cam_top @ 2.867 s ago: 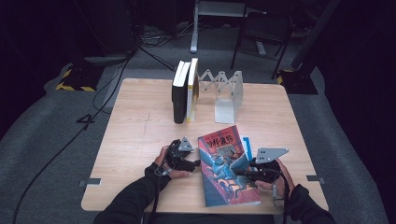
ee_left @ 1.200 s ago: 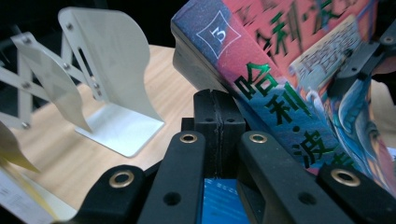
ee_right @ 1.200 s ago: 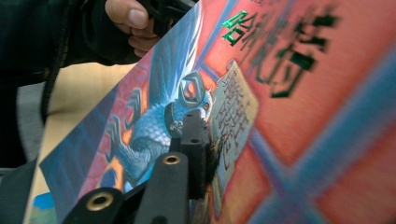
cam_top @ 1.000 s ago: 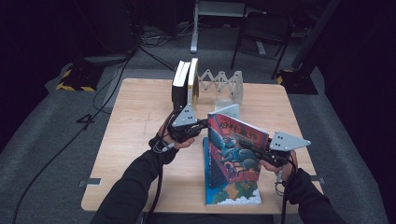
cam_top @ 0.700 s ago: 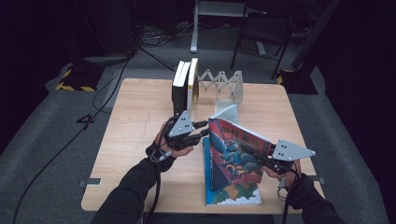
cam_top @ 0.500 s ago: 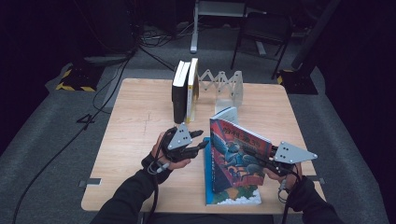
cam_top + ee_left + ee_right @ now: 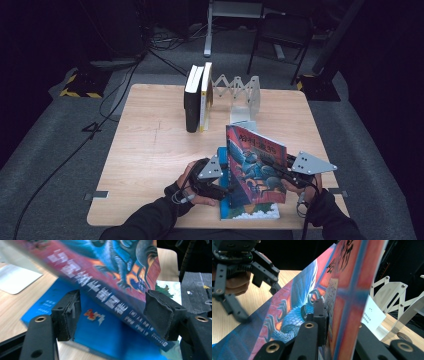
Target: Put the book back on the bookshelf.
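A book with a red and blue dragon cover (image 7: 255,165) stands tilted up off the table, its lower spine edge resting on a flat blue book (image 7: 248,212). My right gripper (image 7: 281,172) is shut on the raised book's right edge; in the right gripper view one pad (image 7: 320,315) presses the cover (image 7: 294,307). My left gripper (image 7: 225,190) is open at the book's lower left. In the left gripper view its jaws (image 7: 112,312) stand wide apart on either side of the spine (image 7: 110,300), above the blue book (image 7: 100,335), not gripping.
Two upright books (image 7: 196,97) stand at the back of the wooden table (image 7: 150,150), beside an expanding metal book rack (image 7: 240,92) with a white end plate (image 7: 243,125). A chair (image 7: 282,35) and cables lie on the dark floor beyond.
The dragon book rose from lying flat to standing tilted, held by my right gripper. My left gripper went to the book's far end, then drew back to its near lower edge.
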`<state>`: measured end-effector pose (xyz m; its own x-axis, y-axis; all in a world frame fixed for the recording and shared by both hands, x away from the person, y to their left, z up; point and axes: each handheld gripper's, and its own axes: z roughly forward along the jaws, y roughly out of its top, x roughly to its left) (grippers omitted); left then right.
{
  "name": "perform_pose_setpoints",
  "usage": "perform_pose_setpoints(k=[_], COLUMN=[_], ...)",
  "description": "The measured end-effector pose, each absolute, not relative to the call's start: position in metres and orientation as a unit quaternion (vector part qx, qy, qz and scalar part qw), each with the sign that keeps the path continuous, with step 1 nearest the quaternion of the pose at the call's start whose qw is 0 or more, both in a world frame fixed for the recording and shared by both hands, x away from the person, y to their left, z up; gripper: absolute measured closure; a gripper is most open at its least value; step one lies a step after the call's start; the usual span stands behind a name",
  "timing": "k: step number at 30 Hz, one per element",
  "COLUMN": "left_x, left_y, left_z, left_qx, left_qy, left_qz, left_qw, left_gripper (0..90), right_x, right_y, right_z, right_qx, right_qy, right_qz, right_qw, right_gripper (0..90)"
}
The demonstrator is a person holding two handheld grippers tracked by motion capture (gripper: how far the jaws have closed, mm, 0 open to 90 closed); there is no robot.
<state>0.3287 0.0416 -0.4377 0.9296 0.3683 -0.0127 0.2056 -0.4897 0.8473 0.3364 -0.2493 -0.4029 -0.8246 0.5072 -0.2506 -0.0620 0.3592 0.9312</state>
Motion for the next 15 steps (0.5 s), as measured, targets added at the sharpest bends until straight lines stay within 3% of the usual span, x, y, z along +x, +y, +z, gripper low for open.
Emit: perform_pose_setpoints(k=[7,15], left_x=[0.341,0.344], left_y=[0.034,0.034], left_z=[-0.446,-0.430], left_qx=[0.847,0.841], left_qy=[0.202,0.202], left_qz=[0.050,0.063], left_qw=[0.489,0.499], left_gripper=[28.3,50.3], right_x=[0.335,0.336], right_y=[-0.246,-0.250], right_z=[-0.403,-0.397], right_qx=[0.135,0.125], right_qy=[0.784,0.774], right_qz=[0.547,0.563], right_qw=[0.261,0.261], right_gripper=[83.3,83.1])
